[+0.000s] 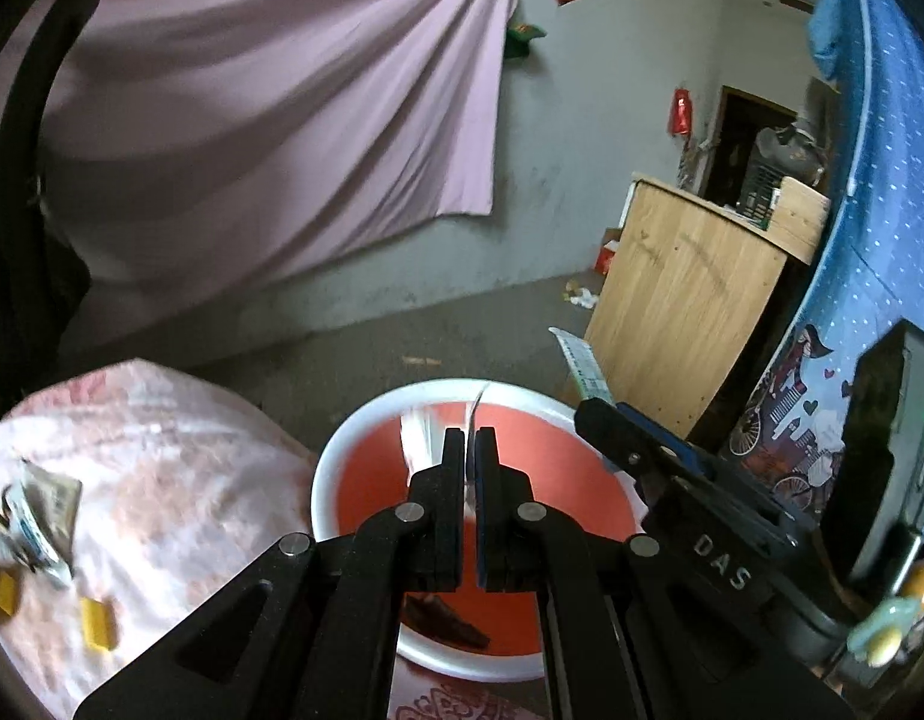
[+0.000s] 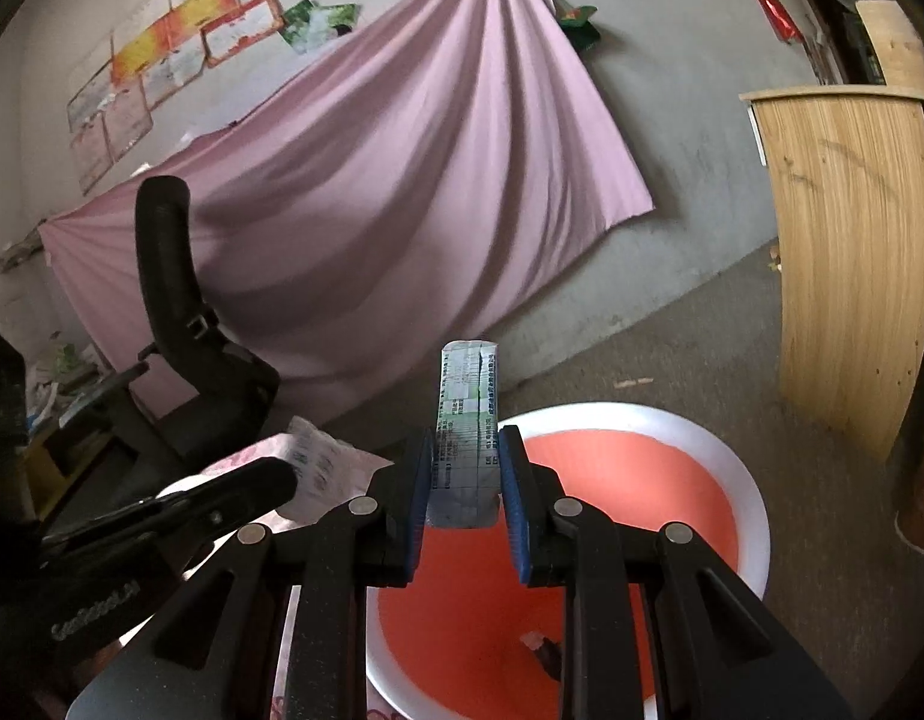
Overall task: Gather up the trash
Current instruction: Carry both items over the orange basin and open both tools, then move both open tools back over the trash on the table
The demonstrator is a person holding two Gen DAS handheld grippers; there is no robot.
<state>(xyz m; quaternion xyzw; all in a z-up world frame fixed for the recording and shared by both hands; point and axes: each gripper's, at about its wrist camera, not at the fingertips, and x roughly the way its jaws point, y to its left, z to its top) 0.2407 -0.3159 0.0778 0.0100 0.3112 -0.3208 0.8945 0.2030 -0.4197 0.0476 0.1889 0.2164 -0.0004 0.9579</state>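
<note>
While both claws hang over the red basin (image 2: 612, 480) | left claw (image 1: 469, 450) clenched on thin wrapper (image 1: 415, 429) | right claw (image 2: 465, 474) grasping paper strip (image 2: 467, 414) | step: drop-off | next: release both.

Both views are dim, lit by soft, even daylight with no hard shadows; its source is not visible. Fisheye distortion bends the wooden cabinet (image 2: 852, 252) and darkens the corners. Motion blur smears the pink blanket (image 1: 144, 480) and the wrappers lying on it. The pink curtain (image 2: 366, 192) shows gentle fold shading.
</note>
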